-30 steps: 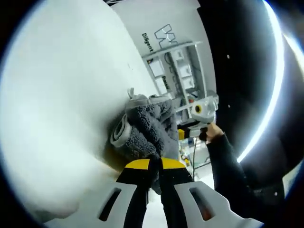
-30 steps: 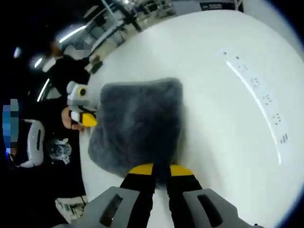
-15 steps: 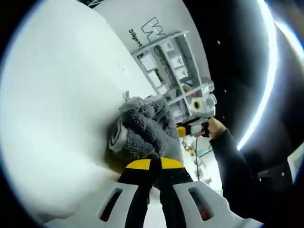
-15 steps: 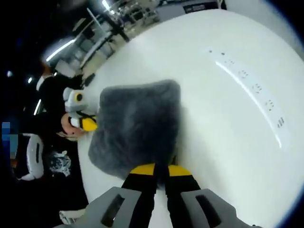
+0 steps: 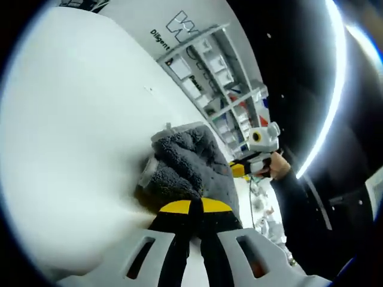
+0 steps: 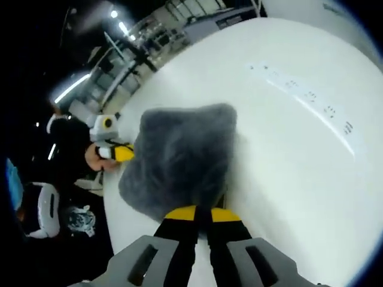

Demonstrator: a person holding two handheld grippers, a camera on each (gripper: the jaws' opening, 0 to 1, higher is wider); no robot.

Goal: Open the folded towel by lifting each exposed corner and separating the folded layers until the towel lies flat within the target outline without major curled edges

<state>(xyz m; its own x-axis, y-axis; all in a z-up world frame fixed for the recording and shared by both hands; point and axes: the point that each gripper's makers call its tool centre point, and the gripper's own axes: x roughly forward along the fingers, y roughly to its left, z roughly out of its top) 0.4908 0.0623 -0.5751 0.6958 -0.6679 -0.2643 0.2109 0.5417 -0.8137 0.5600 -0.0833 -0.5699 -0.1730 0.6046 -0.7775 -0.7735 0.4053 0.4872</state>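
Note:
A grey fluffy towel point(image 5: 187, 164) lies folded on the white table point(image 5: 72, 149), with rolled layers showing at its left side. My left gripper point(image 5: 194, 209) is shut on the towel's near edge, yellow tips pressed together. The right gripper point(image 5: 236, 170), held in a hand, meets the towel's far edge. In the right gripper view the towel point(image 6: 179, 155) spreads as a rough square. My right gripper point(image 6: 202, 214) is shut on its near corner. The left gripper point(image 6: 127, 153) sits at the towel's left edge, where the table ends.
A row of small printed marks point(image 6: 311, 98) runs across the table point(image 6: 287, 167) to the right of the towel. Shelving with boxes point(image 5: 209, 78) and a wall logo stand beyond the table. A person's dark sleeve point(image 5: 299, 209) reaches in from the right.
Both views have rolled and shifted with the hands. Both grippers keep their hold on the towel, which keeps much the same shape.

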